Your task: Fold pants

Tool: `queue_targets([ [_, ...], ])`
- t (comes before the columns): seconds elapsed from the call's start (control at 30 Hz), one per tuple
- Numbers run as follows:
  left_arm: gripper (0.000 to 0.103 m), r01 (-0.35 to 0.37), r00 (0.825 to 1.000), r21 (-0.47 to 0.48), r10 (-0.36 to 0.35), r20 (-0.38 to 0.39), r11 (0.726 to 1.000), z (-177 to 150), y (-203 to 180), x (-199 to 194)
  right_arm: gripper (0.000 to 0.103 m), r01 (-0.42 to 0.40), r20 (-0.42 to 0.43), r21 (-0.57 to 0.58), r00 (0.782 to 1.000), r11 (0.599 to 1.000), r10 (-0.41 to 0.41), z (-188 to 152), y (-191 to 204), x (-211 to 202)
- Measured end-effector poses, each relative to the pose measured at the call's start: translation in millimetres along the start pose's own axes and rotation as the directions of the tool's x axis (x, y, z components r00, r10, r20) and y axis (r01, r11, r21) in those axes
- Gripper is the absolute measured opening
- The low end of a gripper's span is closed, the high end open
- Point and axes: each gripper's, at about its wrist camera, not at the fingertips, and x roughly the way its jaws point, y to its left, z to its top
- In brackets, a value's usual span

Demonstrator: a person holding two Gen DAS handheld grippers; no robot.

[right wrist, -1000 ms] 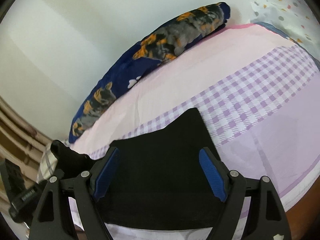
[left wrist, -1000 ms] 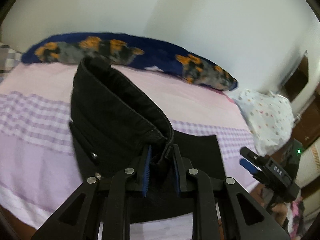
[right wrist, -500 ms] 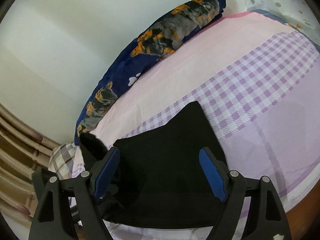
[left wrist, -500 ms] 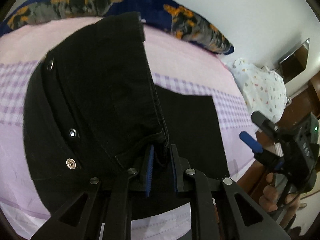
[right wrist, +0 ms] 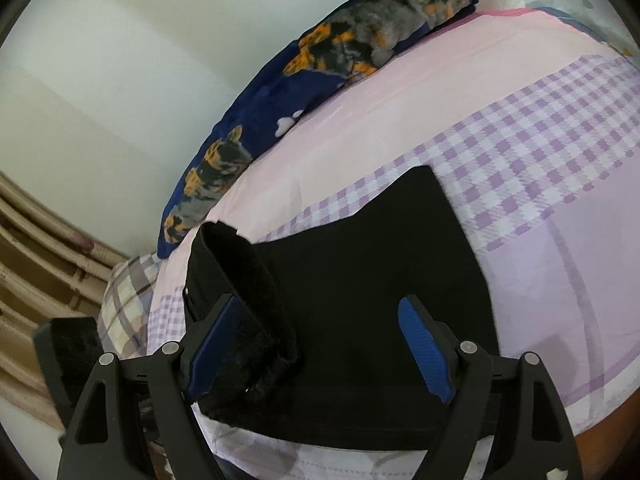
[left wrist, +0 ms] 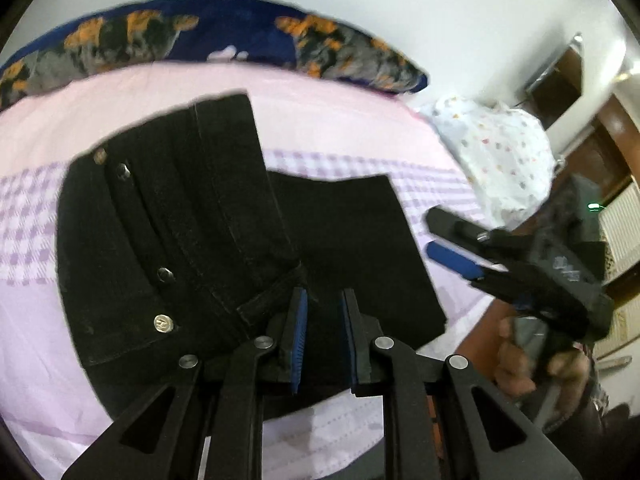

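Since the prior frame, your left gripper (left wrist: 323,316) has let go of the waistband; its jaws stand slightly parted, nothing between them. Black pants (left wrist: 180,240) lie folded on the bed (left wrist: 360,120). Your right gripper (right wrist: 316,344) hovers above, jaws spread wide.

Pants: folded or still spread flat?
Partly folded. The black pants have the waistband end doubled over the lower layer on the bed; edges are not aligned, and the flap stands raised in the right wrist view.

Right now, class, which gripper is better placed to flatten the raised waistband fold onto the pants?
Left. The left gripper sits right at the raised waistband. The right gripper hangs open above the pants, holding nothing.
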Motion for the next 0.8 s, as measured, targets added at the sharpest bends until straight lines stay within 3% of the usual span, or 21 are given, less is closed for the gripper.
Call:
queue_targets([
  [0.17, 0.02, -0.11, 0.99, -0.004, 0.11, 0.085, 0.994, 2, 23, -28, 0.08, -0.062, -0.069, -0.057, 0.996, 0.996, 0.058, -3, 8, 13],
  [0.37, 0.02, -0.216, 0.968, -0.134, 0.23, 0.105, 0.967, -1, 75, -38, 0.08, -0.129, -0.193, -0.192, 0.977, 0.973, 0.091, 3, 21, 39],
  [0.53, 0.02, -0.192, 0.975, -0.216, 0.211, 0.068, 0.957, -11, 101, -27, 0.079, -0.21, -0.305, -0.2, 0.941, 0.957, 0.143, 13, 24, 68],
  [0.63, 0.02, -0.207, 0.974, -0.156, 0.219, 0.058, 0.966, -13, 93, -20, 0.079, -0.236, -0.363, -0.201, 0.919, 0.951, 0.151, 19, 27, 87],
  [0.73, 0.02, -0.159, 0.986, -0.152, 0.166, 0.029, 0.975, -16, 89, -13, 0.079, -0.256, -0.41, -0.196, 0.898, 0.946, 0.158, 24, 27, 105],
  [0.8, 0.02, -0.183, 0.982, -0.135, 0.188, 0.023, 0.974, -18, 86, -9, 0.079, -0.263, -0.42, -0.202, 0.893, 0.943, 0.159, 27, 28, 114],
])
